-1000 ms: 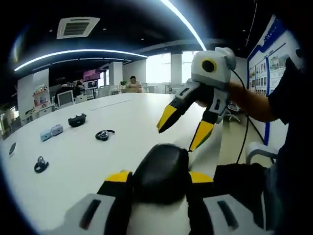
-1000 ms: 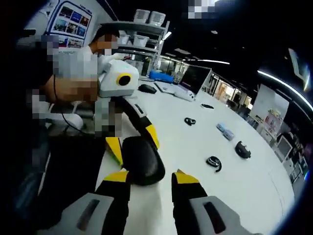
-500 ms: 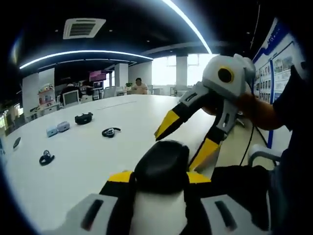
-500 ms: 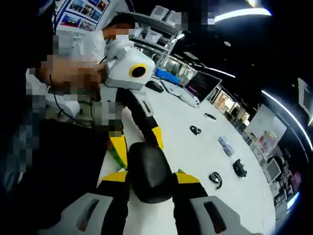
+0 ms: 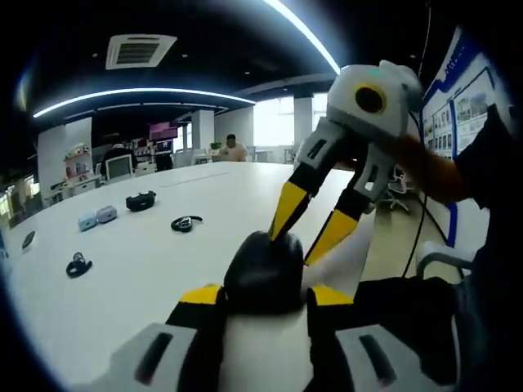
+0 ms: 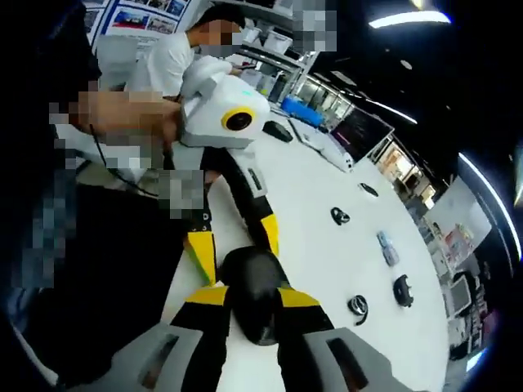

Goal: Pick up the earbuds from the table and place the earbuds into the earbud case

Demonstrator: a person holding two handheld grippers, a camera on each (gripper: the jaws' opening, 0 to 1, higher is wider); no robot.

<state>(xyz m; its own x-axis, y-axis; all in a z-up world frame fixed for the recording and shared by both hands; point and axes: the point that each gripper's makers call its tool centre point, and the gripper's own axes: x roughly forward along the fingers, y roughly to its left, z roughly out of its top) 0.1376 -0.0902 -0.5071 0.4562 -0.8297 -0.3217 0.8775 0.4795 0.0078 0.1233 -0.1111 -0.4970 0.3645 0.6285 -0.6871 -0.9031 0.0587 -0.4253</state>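
The left hand-held gripper (image 5: 263,300) is clamping the black earbud case (image 5: 265,271) while the right hand-held gripper (image 5: 304,237), narrowly parted, is touching its 12 o'clock edge, probably opening it next.

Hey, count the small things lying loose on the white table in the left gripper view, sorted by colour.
Black: 4 (near earbud, middle earbud, far black case, edge piece)
Pale blue-grey: 2 (left pale case, right pale case)
Total: 6
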